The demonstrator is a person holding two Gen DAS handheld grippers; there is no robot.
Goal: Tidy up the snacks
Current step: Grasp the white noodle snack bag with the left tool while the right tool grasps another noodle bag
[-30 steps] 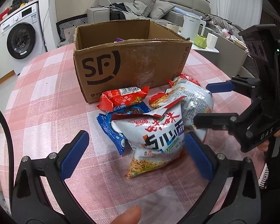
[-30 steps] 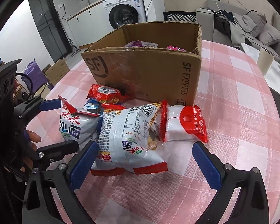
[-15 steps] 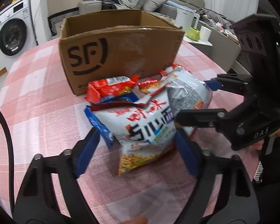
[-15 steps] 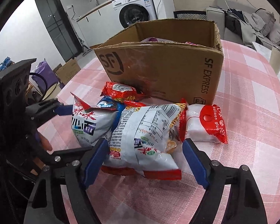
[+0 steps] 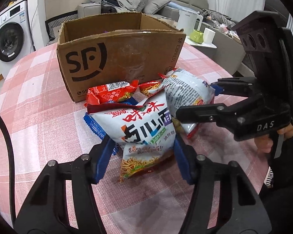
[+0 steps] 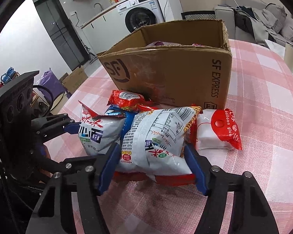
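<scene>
Your cardboard box (image 5: 119, 58) sits at twelve o'clock on the table (image 5: 39, 105), with the snack pile just before it. In your left view, one noodle bag (image 5: 144, 128) lies at centre, another bag (image 5: 187, 91) at two o'clock, a small packet (image 5: 111, 93) at eleven against the box. In your right view, a pouch (image 6: 216, 130) lies at three o'clock beside that second bag.

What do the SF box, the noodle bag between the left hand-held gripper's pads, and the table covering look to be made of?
SF box: brown corrugated cardboard, matte, with frayed edges and scuffs. Noodle bag: glossy printed plastic film, crinkled, with glare. Table covering: pink checked, finely textured, probably woven cloth or vinyl.
</scene>
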